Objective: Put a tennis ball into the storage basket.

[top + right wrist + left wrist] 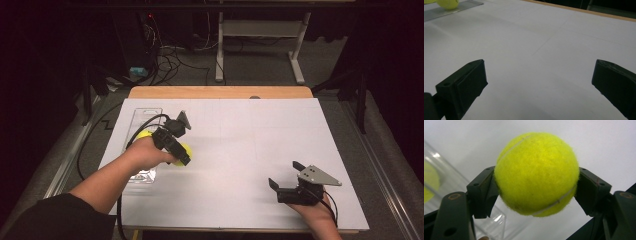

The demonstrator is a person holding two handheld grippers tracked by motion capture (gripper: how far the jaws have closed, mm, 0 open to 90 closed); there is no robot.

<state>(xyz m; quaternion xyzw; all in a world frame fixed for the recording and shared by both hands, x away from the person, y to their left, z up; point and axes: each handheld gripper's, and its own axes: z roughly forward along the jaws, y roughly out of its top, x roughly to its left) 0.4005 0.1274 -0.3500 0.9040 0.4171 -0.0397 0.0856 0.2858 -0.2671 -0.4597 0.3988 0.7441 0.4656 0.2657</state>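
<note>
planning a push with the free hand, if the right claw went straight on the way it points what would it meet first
Probably nothing soon. The right claw is open and empty, with bare white table ahead. A yellow ball lies far off to its left, out of line. Depth is unclear.

High view: above my side, looking forward and down on the table (240, 150). My gripper views look along their jaws (close up), sharing its white top.

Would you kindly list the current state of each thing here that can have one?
Left gripper: shut on the tennis ball.
Tennis ball: clamped between the jaws.
Right gripper: open, holding nothing, over the white table.
Clear tray: lying flat on the table, a second ball in it.
</note>
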